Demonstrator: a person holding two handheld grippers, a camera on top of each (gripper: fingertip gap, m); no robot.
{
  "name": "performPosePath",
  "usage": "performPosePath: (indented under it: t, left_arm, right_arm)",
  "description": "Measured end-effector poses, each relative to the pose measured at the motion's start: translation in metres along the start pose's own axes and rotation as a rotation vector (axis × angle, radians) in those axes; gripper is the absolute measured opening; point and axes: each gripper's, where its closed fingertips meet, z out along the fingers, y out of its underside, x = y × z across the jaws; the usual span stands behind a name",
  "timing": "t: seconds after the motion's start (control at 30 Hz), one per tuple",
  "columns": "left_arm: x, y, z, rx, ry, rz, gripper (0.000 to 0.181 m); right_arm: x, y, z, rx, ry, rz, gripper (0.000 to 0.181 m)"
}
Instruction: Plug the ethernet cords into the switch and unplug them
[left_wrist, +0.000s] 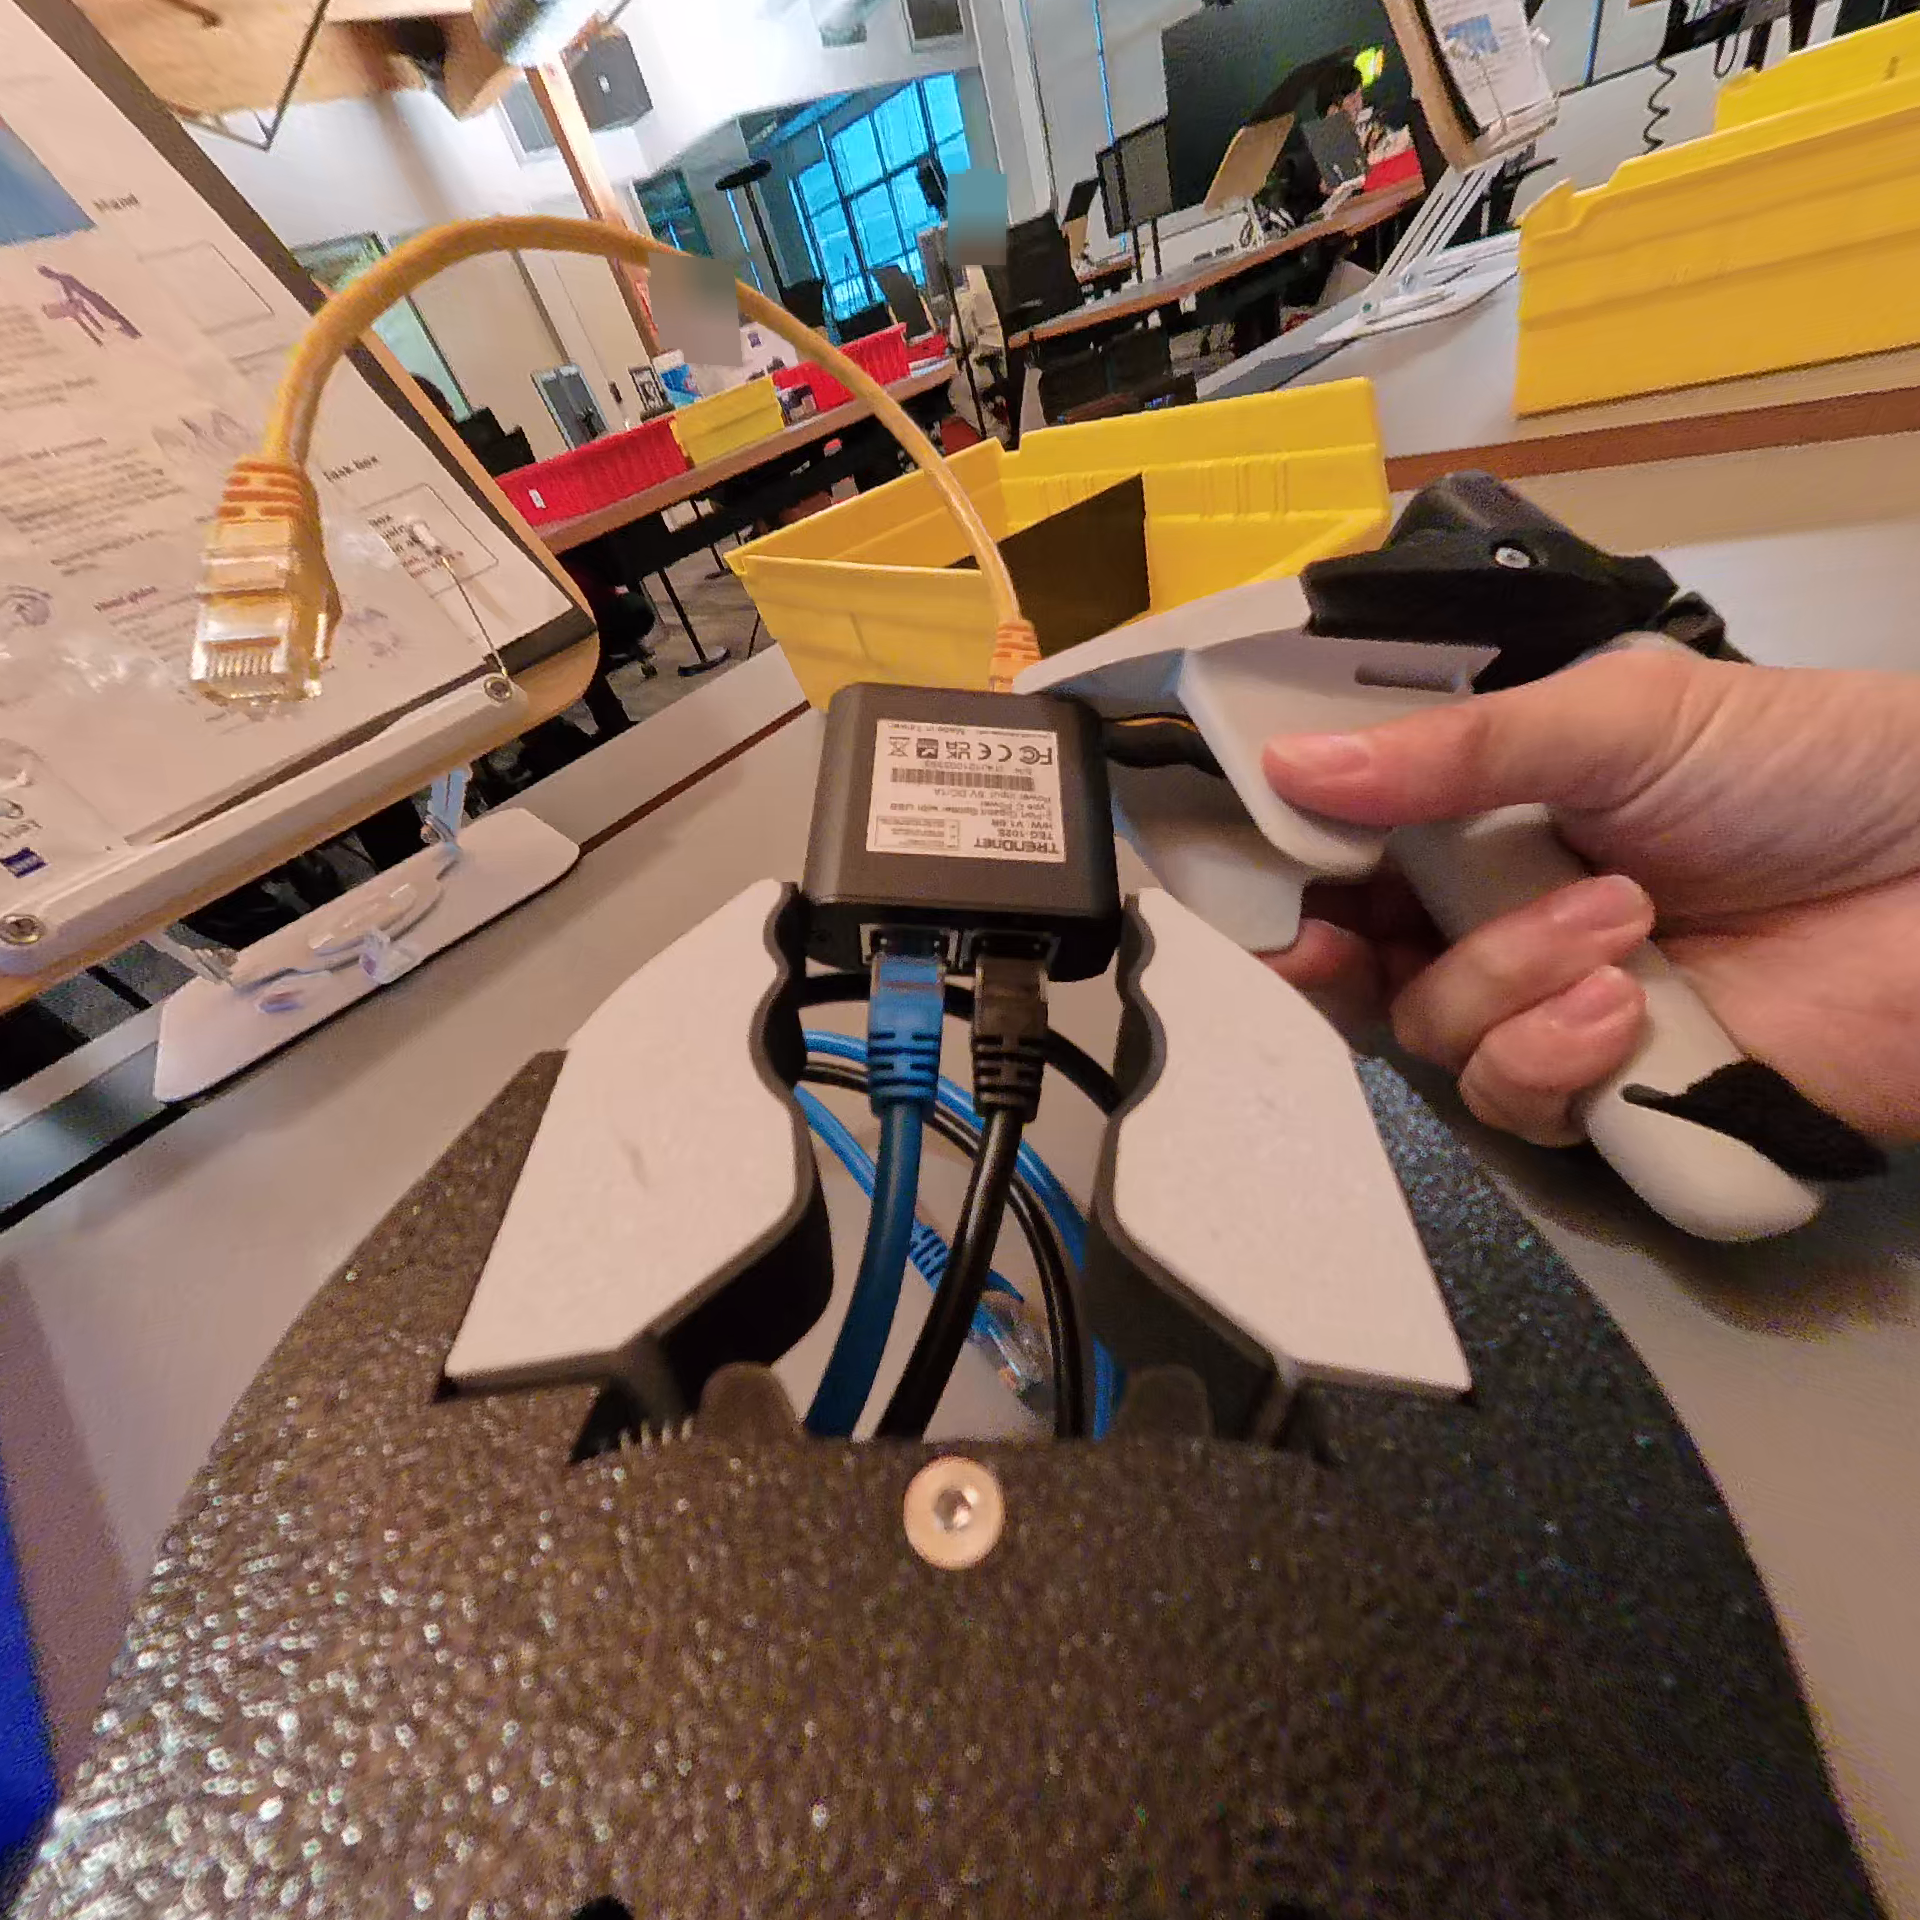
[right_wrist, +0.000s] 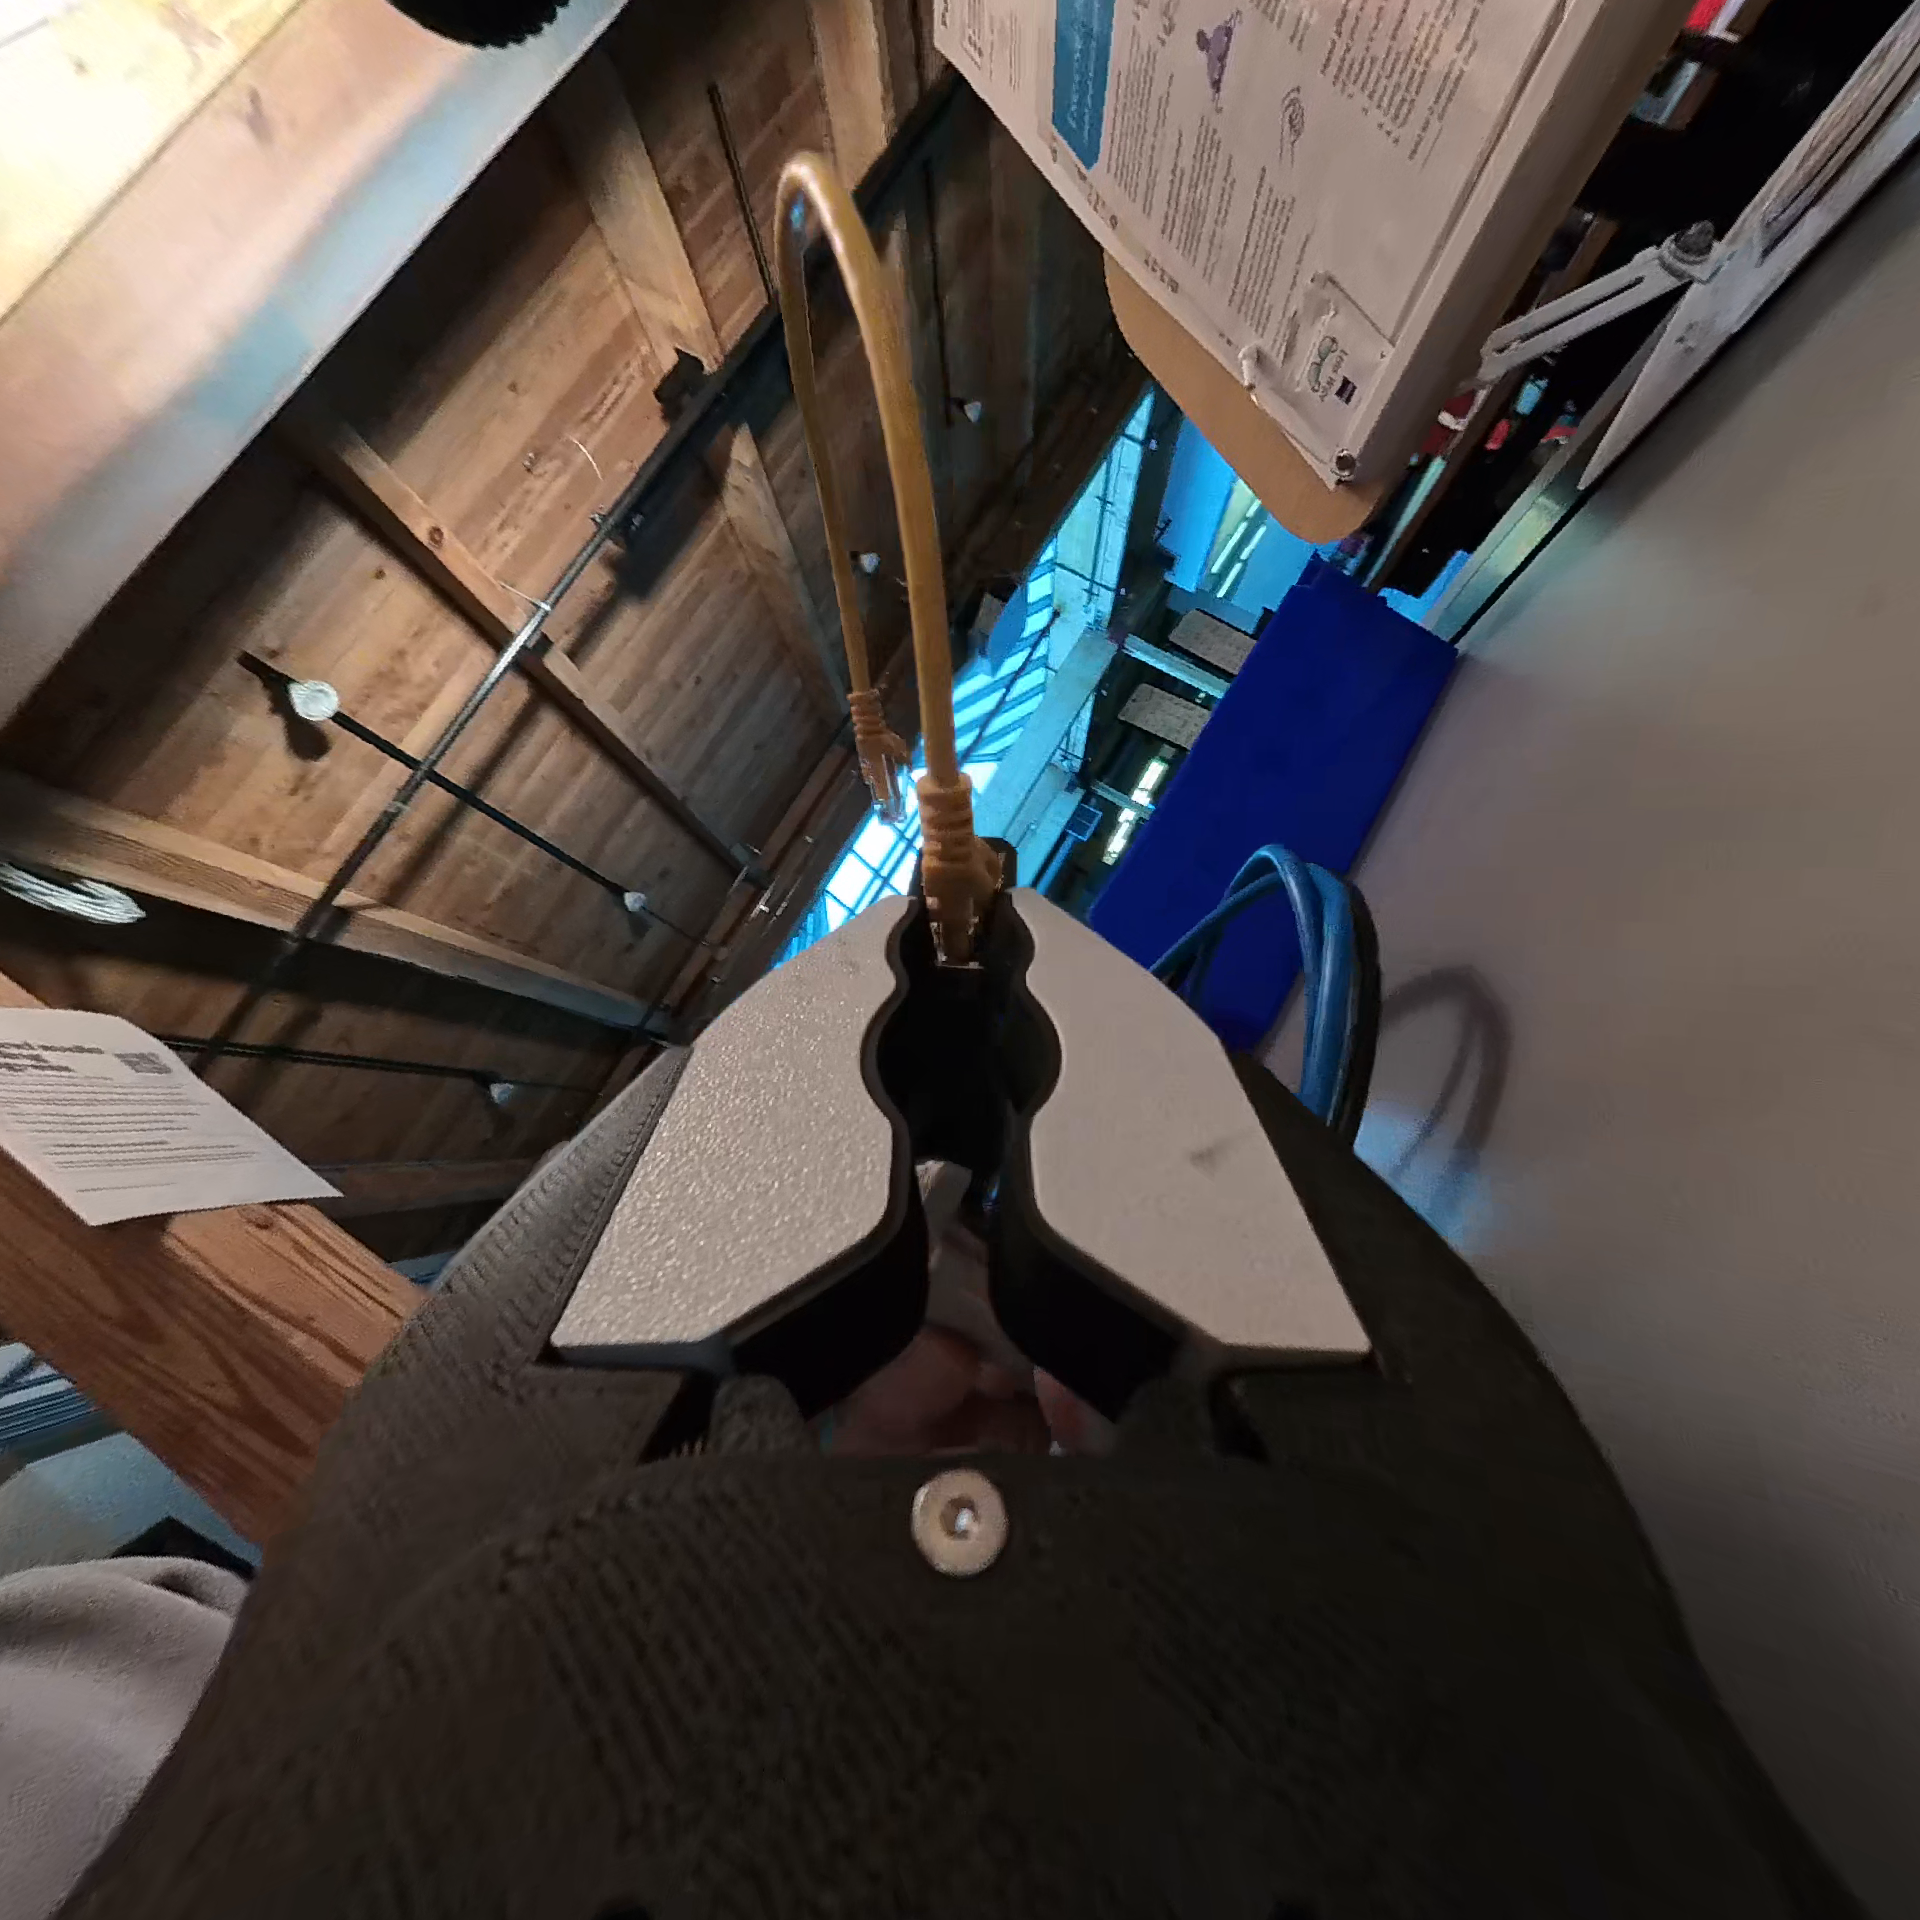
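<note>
Switch (left_wrist: 961, 805) sits clamped in the left gripper (left_wrist: 961, 935), off the table, blue and black plugs seated. Right gripper (right_wrist: 961, 935), closed on the yellow plug (right_wrist: 951, 862) at the switch's far side, must move along the port axis.

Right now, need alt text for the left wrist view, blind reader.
The left gripper clamps a small black switch with a blue cord and a black cord plugged in. Behind the switch, the hand-held right gripper meets a yellow cord whose free plug dangles at left.
</note>
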Motion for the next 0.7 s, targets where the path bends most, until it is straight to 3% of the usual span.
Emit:
performPosePath:
  t: [0.2, 0.27, 0.33, 0.4, 0.5, 0.7]
  left_arm:
    - [0.0, 0.0, 0.0, -0.007, -0.005, -0.001, 0.057]
    - [-0.004, 0.007, -0.002, -0.045, -0.048, 0.073, 0.057]
    - [-0.005, 0.005, -0.003, -0.031, -0.049, 0.057, 0.056]
    - [-0.011, 0.0, -0.005, -0.013, -0.057, 0.031, 0.056]
    - [-0.02, -0.001, -0.009, -0.016, -0.049, 0.015, 0.056]
    - [-0.036, 0.0, -0.016, -0.013, -0.061, -0.034, 0.057]
  right_arm:
    - [-0.002, -0.005, 0.0, 0.027, -0.01, -0.027, 0.011]
    - [-0.006, -0.023, -0.004, 0.06, -0.017, -0.091, 0.011]
    - [-0.008, -0.034, -0.006, 0.012, 0.053, -0.274, 0.011]
    - [-0.021, -0.044, -0.007, -0.027, 0.055, -0.326, 0.011]
    - [-0.035, -0.083, -0.02, -0.038, 0.144, -0.489, 0.011]
    - [-0.037, -0.185, -0.089, -0.079, 0.541, -0.883, 0.011]
